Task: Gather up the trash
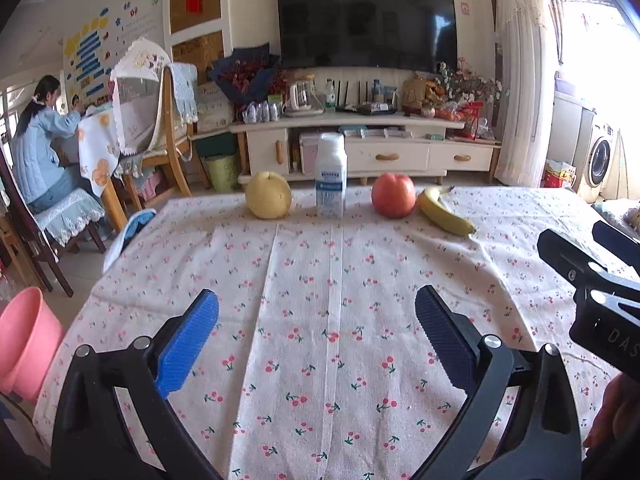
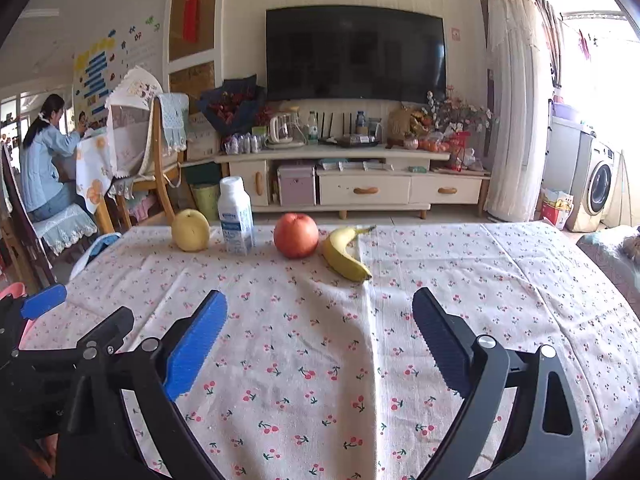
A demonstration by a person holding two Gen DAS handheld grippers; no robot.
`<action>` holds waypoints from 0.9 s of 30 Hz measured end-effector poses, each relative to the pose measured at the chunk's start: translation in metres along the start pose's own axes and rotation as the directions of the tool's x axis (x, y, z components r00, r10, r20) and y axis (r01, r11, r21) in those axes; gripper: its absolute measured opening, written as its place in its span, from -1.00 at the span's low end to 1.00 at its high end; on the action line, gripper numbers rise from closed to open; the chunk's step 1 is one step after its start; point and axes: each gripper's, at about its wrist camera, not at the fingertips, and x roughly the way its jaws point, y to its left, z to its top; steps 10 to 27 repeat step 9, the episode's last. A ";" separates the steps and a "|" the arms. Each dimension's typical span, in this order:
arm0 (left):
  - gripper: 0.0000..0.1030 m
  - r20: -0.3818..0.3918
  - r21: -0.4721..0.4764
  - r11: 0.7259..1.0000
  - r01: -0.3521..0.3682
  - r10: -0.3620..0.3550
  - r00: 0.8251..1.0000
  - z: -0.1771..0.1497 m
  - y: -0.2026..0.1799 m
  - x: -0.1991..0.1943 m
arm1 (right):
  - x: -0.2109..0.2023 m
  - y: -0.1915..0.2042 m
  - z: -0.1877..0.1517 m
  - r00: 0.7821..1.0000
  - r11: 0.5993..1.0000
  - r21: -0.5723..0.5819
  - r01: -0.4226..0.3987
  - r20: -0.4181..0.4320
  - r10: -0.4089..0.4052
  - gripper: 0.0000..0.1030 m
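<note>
Both wide apart, holding nothing — left gripper [image 1: 316, 320] and right gripper [image 2: 320, 320] hover over the tablecloth [image 1: 304, 320]. Milk bottle [image 1: 331, 176] upright at 12 o'clock between pear [image 1: 268, 196] and apple [image 1: 393, 195]; pink bin [image 1: 24, 344] at 9 o'clock.

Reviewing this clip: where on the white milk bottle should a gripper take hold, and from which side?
Grip the milk bottle across its flat-sided body at mid height, coming in level from the near table edge. It stands upright between the pear and apple, clear of both, and the open left gripper already faces it.
</note>
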 end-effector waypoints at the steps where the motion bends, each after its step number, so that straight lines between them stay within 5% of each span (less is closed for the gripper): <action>1: 0.92 -0.041 -0.008 1.000 0.004 -0.004 0.999 -0.005 0.001 0.012 | 0.010 0.002 -0.003 0.999 1.000 0.000 0.009 -0.041 -0.009 0.80; 9: 0.92 -0.273 -0.049 0.999 -0.022 0.007 0.962 -0.038 0.007 0.093 | 0.090 0.012 -0.037 0.941 0.998 0.006 0.056 -0.335 -0.051 0.80; 27: 0.92 -0.273 -0.049 0.999 -0.022 0.007 0.962 -0.038 0.007 0.093 | 0.090 0.012 -0.037 0.941 0.998 0.006 0.056 -0.335 -0.051 0.80</action>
